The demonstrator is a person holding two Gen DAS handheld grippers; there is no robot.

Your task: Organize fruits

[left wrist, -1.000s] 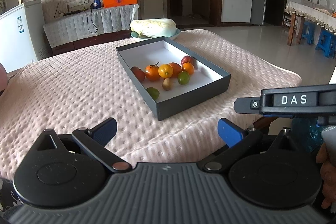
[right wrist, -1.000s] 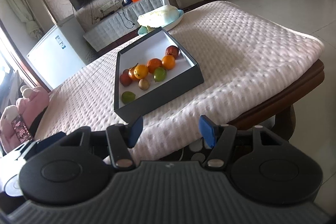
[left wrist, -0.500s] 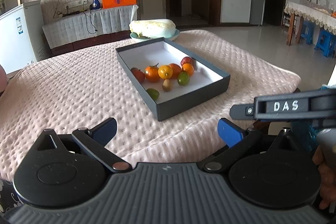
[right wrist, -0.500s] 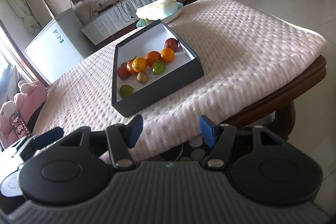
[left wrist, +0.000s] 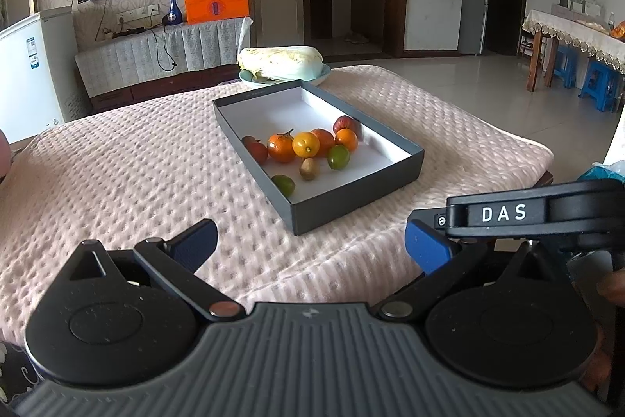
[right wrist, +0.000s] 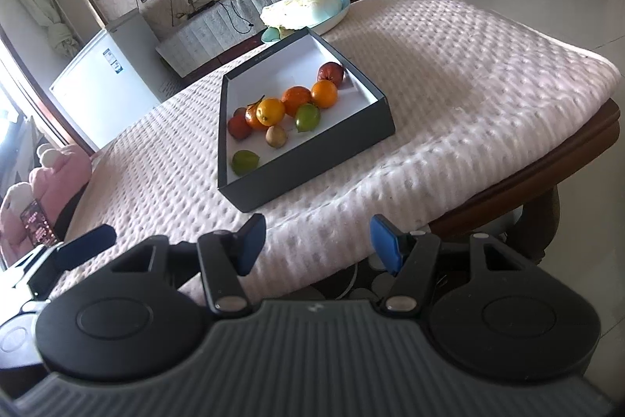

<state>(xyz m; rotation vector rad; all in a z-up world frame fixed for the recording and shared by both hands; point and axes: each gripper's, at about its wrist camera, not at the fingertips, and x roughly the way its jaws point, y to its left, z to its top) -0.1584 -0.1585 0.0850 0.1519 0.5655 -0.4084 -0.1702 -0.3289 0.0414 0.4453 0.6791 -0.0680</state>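
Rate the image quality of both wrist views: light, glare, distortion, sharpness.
Left wrist view: even daylight, sharp fruit in the grey box, fisheye bending the doorways, glare on the floor at right. Right wrist view: tilted, stronger warp at the table edge, blown-out window at far left, soft shadows under the fruit, dark vignette in the corners.

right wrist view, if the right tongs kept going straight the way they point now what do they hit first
Probably the pink quilted cover near the table's front edge, short of the grey box holding the fruit. The right tongs are open and empty; depth is hard to judge.
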